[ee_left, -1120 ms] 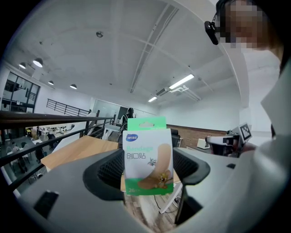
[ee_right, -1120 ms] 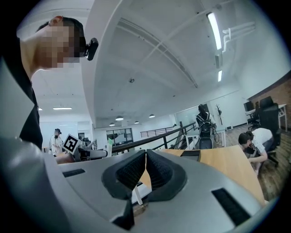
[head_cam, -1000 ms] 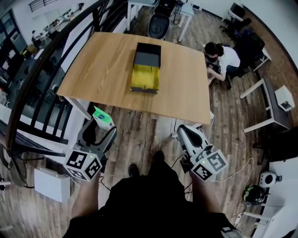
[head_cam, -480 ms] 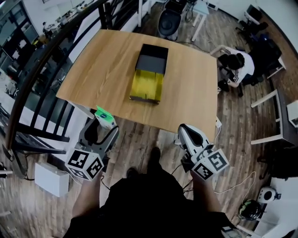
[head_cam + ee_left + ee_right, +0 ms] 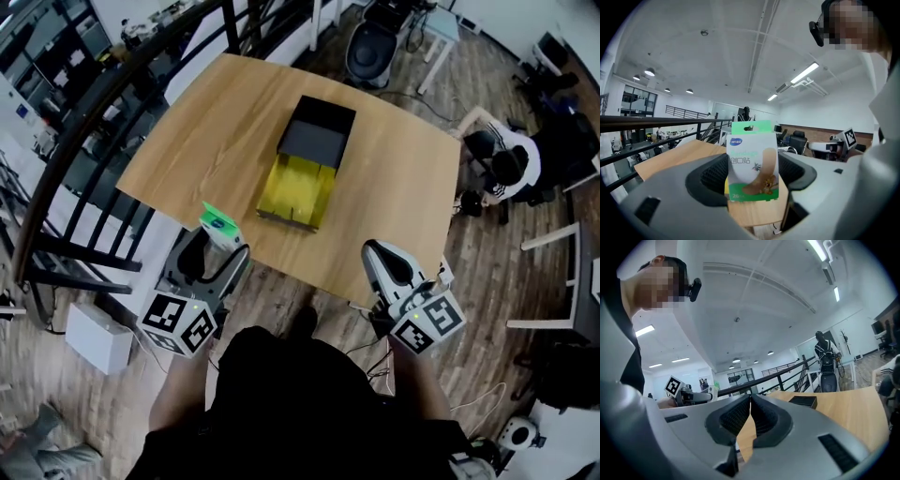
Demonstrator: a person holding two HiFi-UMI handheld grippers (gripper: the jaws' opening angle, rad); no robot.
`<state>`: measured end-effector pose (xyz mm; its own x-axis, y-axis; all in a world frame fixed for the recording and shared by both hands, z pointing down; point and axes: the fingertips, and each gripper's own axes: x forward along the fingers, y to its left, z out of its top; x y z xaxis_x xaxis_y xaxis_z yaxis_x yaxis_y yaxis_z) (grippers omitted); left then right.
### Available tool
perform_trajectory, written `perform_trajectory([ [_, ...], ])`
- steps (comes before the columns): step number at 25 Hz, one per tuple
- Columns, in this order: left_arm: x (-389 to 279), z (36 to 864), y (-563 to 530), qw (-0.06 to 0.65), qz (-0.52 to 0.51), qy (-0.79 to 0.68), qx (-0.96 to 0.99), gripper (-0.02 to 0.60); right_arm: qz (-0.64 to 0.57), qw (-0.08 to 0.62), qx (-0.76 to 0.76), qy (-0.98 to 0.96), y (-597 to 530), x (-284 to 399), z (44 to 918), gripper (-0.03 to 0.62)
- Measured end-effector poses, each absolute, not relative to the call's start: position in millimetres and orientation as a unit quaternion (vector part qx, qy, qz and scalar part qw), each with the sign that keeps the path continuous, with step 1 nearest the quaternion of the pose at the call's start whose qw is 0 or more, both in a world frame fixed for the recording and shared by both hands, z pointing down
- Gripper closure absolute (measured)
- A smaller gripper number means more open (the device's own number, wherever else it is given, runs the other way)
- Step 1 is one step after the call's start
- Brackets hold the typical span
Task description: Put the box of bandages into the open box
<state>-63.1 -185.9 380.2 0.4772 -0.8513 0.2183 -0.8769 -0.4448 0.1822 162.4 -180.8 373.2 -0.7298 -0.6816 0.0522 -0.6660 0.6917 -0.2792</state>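
Observation:
My left gripper (image 5: 217,242) is shut on the box of bandages (image 5: 218,226), a small green and white pack held upright at the near left edge of the wooden table (image 5: 403,202). In the left gripper view the box of bandages (image 5: 752,161) fills the gap between the jaws of that gripper (image 5: 752,180). The open box (image 5: 298,190) lies at the table's middle, its yellow inside showing, with its black lid (image 5: 319,132) behind it. My right gripper (image 5: 381,263) is shut and empty at the table's near right edge; its own view shows the same gripper (image 5: 750,412) with jaws touching.
A black railing (image 5: 89,122) runs along the left of the table. A seated person (image 5: 511,169) is off to the right, with a scooter (image 5: 373,42) and white desks beyond the far edge. A white case (image 5: 94,336) lies on the floor at left.
The table and the open box have come closer and lower in the head view. Both grippers now reach the table's near edge, the left one still carrying the bandage box.

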Motion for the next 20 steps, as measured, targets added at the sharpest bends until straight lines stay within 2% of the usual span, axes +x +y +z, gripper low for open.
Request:
perform_trajectory([
  [20,-84.8,403.8,-275.3,0.14,0.069,-0.46,0.874,0.245,-0.13,0.003,-0.374,0.918,-242.8,92.4,358.4,0.557],
])
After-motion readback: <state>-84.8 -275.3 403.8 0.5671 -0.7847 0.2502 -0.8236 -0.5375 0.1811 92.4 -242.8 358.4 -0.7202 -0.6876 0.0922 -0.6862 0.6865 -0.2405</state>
